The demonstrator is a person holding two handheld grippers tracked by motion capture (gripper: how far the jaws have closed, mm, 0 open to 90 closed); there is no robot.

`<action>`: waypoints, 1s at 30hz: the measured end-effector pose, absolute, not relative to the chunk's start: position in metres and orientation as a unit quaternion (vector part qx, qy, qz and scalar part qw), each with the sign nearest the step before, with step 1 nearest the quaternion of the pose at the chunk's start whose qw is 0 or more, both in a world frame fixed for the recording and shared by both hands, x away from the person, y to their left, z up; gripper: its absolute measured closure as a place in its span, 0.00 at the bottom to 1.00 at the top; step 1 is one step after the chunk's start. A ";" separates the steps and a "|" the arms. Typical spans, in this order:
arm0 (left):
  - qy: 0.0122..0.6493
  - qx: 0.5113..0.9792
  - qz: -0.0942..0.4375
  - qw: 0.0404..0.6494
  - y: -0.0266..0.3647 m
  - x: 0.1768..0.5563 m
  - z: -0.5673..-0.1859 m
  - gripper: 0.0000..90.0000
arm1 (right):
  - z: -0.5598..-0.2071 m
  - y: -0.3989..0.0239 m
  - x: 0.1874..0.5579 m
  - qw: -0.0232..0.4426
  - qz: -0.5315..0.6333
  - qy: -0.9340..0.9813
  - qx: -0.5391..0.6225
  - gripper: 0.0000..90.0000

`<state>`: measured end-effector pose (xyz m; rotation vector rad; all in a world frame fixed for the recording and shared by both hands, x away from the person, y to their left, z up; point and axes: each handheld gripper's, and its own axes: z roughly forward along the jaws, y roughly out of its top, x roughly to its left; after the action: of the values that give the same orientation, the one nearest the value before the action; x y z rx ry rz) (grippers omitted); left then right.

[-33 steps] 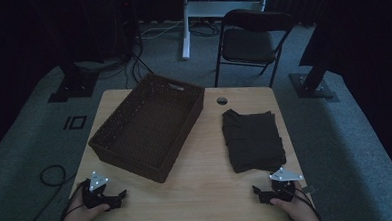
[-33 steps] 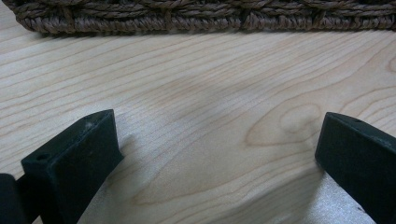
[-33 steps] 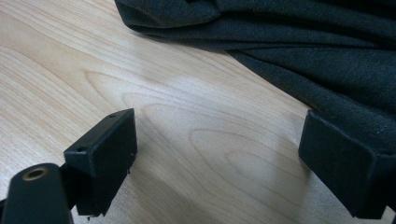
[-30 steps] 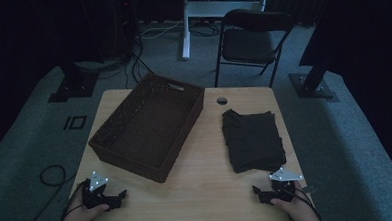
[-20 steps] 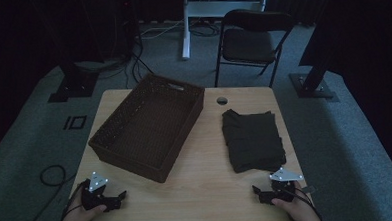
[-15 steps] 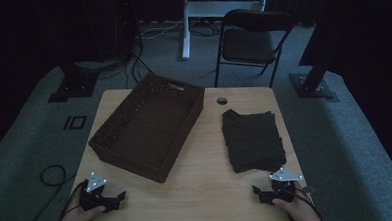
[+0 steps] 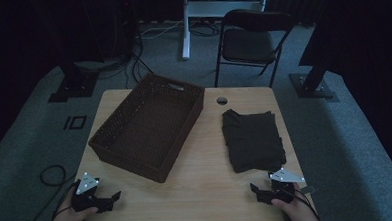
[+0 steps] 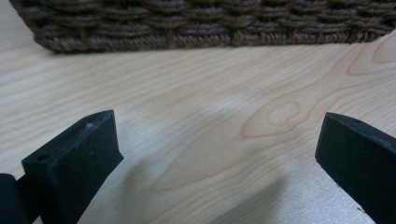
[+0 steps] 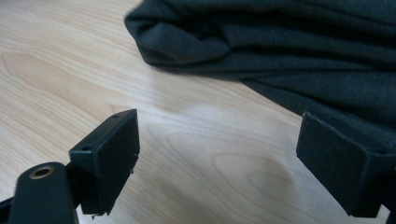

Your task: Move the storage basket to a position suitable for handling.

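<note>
A dark woven basket stands empty on the left half of the wooden table. To its right lies a folded stack of dark cloth. My left gripper rests at the near left corner, open, with nothing between its jaws. In the left gripper view it faces the basket's near wall, a short way off. My right gripper sits open at the near right. The right gripper view has it just short of the cloth's near edge, its right jaw level with the fabric.
A round hole pierces the table's far edge. Behind the table stand a black folding chair and a white desk leg. Stand bases and cables lie on the grey carpet.
My left gripper has slid slightly back toward the table's near left corner. The right gripper, basket and cloth have stayed put.
</note>
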<state>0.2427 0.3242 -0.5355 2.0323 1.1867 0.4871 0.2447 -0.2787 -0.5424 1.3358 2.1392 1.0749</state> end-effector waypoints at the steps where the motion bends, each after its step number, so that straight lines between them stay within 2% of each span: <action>1: 0.460 0.787 0.191 0.364 0.326 0.243 -0.534 0.00 | -0.541 -0.277 0.245 0.202 0.385 0.765 0.475 0.15; 10: 0.462 0.779 0.198 0.375 0.340 0.249 -0.525 0.00 | -0.522 -0.256 0.247 0.207 0.396 0.774 0.449 0.15; 21: 0.451 0.776 0.231 0.376 0.348 0.259 -0.510 0.00 | -0.501 -0.214 0.260 0.212 0.420 0.778 0.417 0.15; 30: 0.465 0.756 0.227 0.402 0.362 0.268 -0.505 0.00 | -0.494 -0.175 0.270 0.211 0.431 0.784 0.395 0.15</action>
<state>0.2682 0.3620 -0.5054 1.9101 1.1757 0.5730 0.2697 -0.1754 -0.4943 1.0969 2.1775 1.1964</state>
